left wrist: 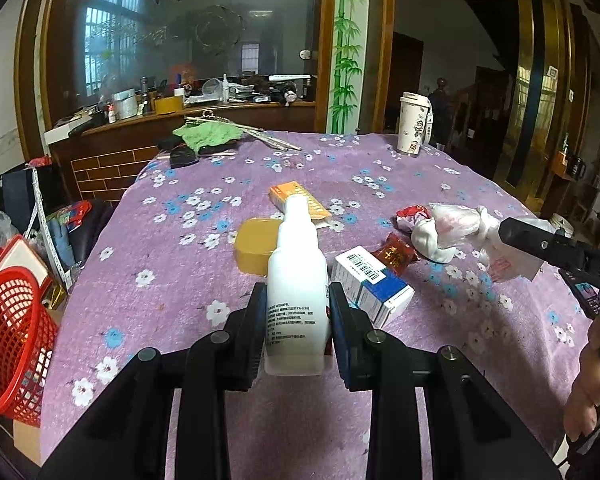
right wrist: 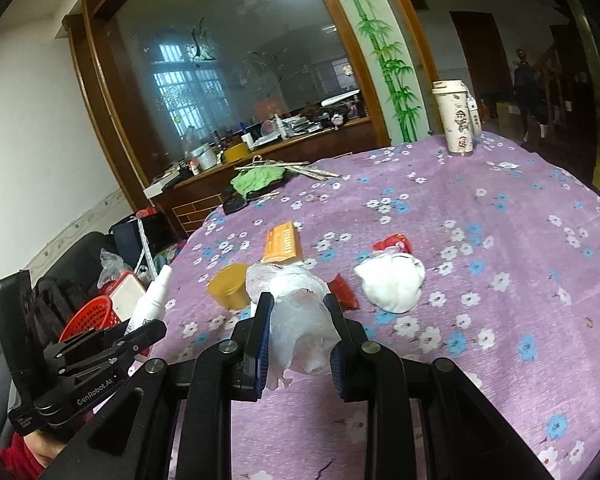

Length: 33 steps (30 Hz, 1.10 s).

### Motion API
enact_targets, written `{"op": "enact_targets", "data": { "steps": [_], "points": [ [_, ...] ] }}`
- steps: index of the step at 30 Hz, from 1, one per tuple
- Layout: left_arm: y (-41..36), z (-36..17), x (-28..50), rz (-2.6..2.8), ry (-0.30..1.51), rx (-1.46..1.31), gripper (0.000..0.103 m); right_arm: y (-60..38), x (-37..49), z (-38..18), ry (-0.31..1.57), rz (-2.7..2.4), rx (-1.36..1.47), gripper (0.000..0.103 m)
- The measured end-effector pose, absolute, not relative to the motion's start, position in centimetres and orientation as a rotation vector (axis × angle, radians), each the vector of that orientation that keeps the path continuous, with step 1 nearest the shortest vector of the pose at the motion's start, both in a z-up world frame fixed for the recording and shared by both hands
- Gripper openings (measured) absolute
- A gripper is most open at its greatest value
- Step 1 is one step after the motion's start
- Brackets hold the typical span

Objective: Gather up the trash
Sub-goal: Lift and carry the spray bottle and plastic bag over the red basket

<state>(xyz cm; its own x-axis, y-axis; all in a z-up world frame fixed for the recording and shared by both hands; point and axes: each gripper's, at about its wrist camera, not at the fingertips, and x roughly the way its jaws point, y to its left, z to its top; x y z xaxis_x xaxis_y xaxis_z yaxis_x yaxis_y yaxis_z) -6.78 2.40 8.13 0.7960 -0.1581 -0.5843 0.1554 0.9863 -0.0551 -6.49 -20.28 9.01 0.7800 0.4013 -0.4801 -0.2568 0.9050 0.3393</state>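
1. The left gripper (left wrist: 298,320) is closed on a white plastic bottle (left wrist: 296,280); its pads press both sides of the body, and the neck points away from the tool.
2. The right gripper (right wrist: 298,332) is closed on a crumpled clear plastic bag (right wrist: 300,320), which bulges out in front of its pads (the bag is off the cloth).
3. Just ahead of the left gripper, on the purple flowered tablecloth (left wrist: 180,280), lie a yellow round lid (left wrist: 256,246) and a white and blue box (left wrist: 374,284).
4. A little further lie a dark red wrapper (left wrist: 396,254) and an orange box (left wrist: 300,200).
5. To the left of the left gripper, beside the table, stands a red basket (left wrist: 12,340).
6. Far ahead stands a white cup (left wrist: 412,124).
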Motion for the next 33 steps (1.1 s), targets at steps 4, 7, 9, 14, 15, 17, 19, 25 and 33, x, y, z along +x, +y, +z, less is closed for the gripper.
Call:
{"op": "enact_targets", "data": {
  "steps": [4, 7, 9, 14, 15, 17, 19, 25, 33],
  "points": [
    [3.2, 8.4, -7.1, -0.152, 0.623, -0.014, 0.029, -19.1, -6.8, 9.2, 0.58, 0.378, 0.247, 0.027],
    [3.8, 8.5, -7.3, -0.14, 0.622, -0.028, 0.029, -18.1, -6.9, 9.4, 0.584, 0.393, 0.229, 0.027],
    [4.2, 8.5, -7.5, -0.133, 0.62, -0.035, 0.029, -17.5, -7.0, 9.5, 0.587, 0.404, 0.219, 0.027],
    [5.4, 8.8, -7.7, -0.114, 0.614, -0.052, 0.029, -16.0, -7.0, 9.7, 0.597, 0.431, 0.199, 0.027],
    [5.5, 8.8, -7.7, -0.11, 0.612, -0.055, 0.029, -15.6, -6.9, 9.8, 0.601, 0.44, 0.198, 0.027],
    [6.2, 8.9, -7.9, -0.101, 0.608, -0.064, 0.029, -15.1, -6.8, 9.9, 0.606, 0.449, 0.193, 0.027],
    [6.7, 8.9, -8.0, -0.091, 0.605, -0.072, 0.029, -14.5, -6.7, 9.9, 0.611, 0.46, 0.187, 0.027],
    [8.8, 9.2, -8.3, -0.054, 0.592, -0.102, 0.029, -12.4, -6.1, 10.3, 0.624, 0.499, 0.16, 0.027],
    [12.8, 9.9, -9.1, 0.018, 0.568, -0.152, 0.029, -8.6, -5.1, 10.8, 0.649, 0.56, 0.12, 0.027]
  ]
}}
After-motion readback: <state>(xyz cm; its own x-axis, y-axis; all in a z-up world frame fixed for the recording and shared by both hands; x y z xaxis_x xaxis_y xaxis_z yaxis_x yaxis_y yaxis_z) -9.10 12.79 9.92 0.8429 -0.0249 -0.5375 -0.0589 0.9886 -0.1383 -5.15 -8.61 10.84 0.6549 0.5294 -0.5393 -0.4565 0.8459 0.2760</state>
